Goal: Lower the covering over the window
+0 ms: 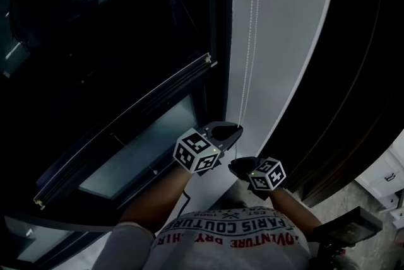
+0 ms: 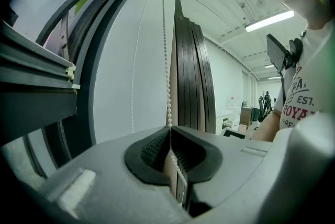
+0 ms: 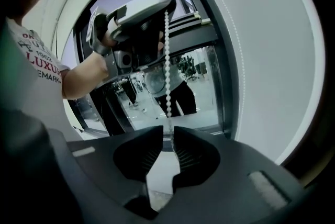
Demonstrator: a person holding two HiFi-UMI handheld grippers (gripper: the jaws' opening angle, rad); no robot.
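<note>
A dark window point(image 1: 95, 41) fills the wall ahead, and a white wall strip point(image 1: 284, 41) runs beside it where the chain point(image 1: 249, 41) hangs. Dark panels point(image 2: 193, 76) lean beyond that.

The left tool point(image 1: 228, 134) is pressed together on the chain point(image 2: 168, 76), which rises straight from its tips, so it carries the pull. The right tool point(image 1: 238, 168) sits just below and behind it. Its jaws are slightly spread, and the chain point(image 3: 167, 60) drops from the left tool point(image 3: 138, 11) into the gap without being pinched. That looks like a hand-over-hand draw, with the right tool point(image 3: 168, 134) free to regrip higher.

A grey rail point(image 2: 36, 68) with an end cap crosses the glass just left of the left tool point(image 2: 170, 131). It may be the covering's bottom bar, though I cannot be sure.

The window frame edge stands close on the left tool's left. There is clear wall above both tools along the chain, and little room beneath them near the person's shirt point(image 1: 233, 237).
</note>
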